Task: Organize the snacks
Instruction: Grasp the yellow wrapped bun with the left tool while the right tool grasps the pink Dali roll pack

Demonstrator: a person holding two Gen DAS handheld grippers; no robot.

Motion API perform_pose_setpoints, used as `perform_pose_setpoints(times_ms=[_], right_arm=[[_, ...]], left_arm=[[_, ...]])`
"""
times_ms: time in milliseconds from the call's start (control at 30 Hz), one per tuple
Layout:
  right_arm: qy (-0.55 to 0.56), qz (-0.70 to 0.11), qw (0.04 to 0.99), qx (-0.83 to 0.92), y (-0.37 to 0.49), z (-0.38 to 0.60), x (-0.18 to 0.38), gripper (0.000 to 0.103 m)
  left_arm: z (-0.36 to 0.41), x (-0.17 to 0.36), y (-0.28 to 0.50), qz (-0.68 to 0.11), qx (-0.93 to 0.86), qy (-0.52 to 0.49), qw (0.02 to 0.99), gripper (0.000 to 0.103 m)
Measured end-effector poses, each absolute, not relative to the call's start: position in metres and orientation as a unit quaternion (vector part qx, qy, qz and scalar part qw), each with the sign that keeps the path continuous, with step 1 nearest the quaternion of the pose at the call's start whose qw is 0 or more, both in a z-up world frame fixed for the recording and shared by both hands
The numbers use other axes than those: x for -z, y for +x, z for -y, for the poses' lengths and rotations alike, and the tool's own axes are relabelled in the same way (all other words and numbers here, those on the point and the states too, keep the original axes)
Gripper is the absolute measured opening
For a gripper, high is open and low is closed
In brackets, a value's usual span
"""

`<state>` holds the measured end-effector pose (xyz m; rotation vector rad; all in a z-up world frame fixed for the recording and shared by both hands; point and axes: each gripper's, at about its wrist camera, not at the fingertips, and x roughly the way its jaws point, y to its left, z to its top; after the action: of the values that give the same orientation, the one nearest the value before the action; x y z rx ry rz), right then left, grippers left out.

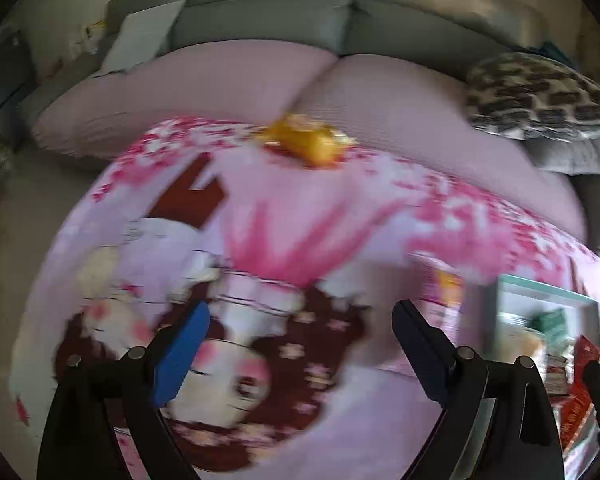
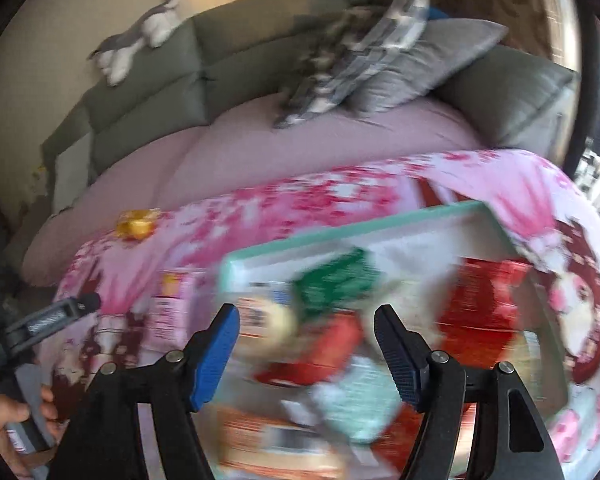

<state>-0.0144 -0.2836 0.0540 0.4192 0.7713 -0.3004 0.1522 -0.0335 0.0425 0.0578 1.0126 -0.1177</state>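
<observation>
A table with a pink printed cloth stands before a sofa. A yellow snack packet lies at its far edge, also in the right wrist view. A teal-rimmed white tray holds several snack packs: a green one, red ones and others, blurred. A pink box lies left of the tray. My left gripper is open and empty above the cloth. My right gripper is open and empty above the tray. The tray also shows in the left wrist view.
A grey sofa with pink seat cushions lies behind the table. Patterned pillows and a plush toy rest on it. The left hand-held gripper shows at the left edge of the right wrist view.
</observation>
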Motion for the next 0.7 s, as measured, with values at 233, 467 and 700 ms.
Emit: perform_pose_setpoints(times_ms=[233, 467, 700], right_arm=[[0.178, -0.407, 0.894, 0.055, 0.059, 0.21, -0.048, 0.073], [0.164, -0.475, 0.864, 0.043, 0.119, 0.177, -0.005, 0.073], [0.169, -0.493, 0.851, 0.06, 0.147, 0.179, 0.02, 0.059]], left_arm=[[0.005, -0.036, 0.185, -0.502, 0.085, 0.021, 0.861, 0.093], [0.002, -0.032, 0.23, -0.517, 0.128, 0.022, 0.846, 0.093], [0.014, -0.03, 0.289, -0.537, 0.146, 0.011, 0.83, 0.093]])
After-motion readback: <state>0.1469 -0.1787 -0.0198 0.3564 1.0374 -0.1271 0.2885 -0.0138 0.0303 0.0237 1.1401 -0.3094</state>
